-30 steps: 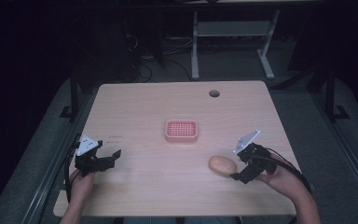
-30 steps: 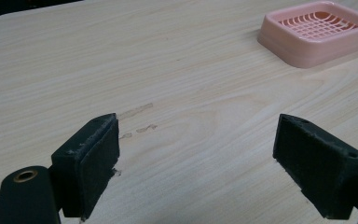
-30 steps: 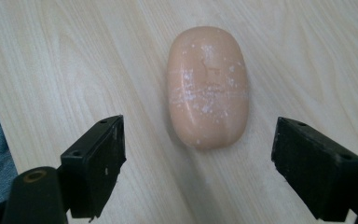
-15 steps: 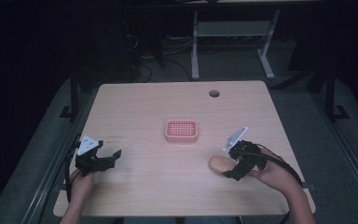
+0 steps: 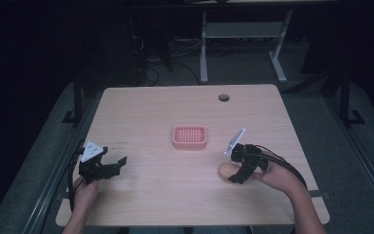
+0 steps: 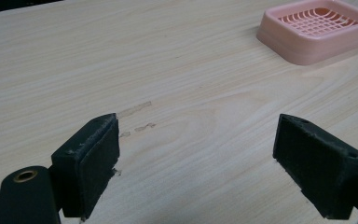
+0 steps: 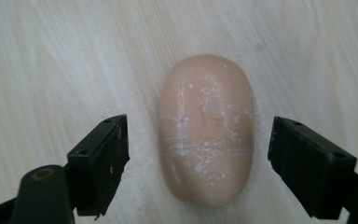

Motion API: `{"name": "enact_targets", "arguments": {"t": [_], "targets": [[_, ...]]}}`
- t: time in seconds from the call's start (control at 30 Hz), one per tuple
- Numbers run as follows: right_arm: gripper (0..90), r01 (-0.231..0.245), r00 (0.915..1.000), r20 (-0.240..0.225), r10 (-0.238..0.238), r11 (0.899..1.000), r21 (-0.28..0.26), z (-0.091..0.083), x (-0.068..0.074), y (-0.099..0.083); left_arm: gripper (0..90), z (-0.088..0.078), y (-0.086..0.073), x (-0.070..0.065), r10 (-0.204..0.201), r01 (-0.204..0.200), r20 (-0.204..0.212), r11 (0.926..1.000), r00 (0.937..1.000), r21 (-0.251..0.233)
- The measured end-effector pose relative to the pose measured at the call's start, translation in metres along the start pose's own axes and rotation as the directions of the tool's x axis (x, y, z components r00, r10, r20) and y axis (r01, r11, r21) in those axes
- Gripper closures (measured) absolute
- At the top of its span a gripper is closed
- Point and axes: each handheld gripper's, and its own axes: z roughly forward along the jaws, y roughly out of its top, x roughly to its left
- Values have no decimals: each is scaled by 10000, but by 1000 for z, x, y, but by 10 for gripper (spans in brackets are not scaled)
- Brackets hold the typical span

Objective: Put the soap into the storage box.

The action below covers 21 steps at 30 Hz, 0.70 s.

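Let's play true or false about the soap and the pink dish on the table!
1. The soap bar lies between the right gripper fingers, untouched. True.
2. The soap sits in the pink soap dish. False: it lies on the wooden table, and the dish holds nothing.
3. The left gripper holds the dish. False: it is open over bare table.
4. The soap is pale tan with white scuffs. True.

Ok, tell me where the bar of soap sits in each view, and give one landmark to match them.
High view: soap at lower right of the table, under the right gripper.
Right gripper view: soap at centre, between the open jaws, untouched.
Left gripper view: not in it.
Shared landmark: the wooden tabletop.
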Motion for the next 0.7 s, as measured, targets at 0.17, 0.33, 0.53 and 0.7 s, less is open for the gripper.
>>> {"name": "enact_targets", "arguments": {"t": [0.17,0.33,0.53,0.7], "targets": [[208,-70,10000,-6,71,9992,397,9,-4,2,142,0,0,0,44,-44,-8,10000,10000,56],[215,-16,10000,-63,20,9981,621,15,-5,6,142,0,0,0,38,-38,15,10000,10000,78],[222,83,10000,-49,-79,9958,914,22,-5,9,141,0,0,0,28,-28,13,10000,10000,84],[238,12,9999,129,-28,9921,1255,26,-6,9,142,1,0,0,44,-44,1,9999,10000,92]]}}
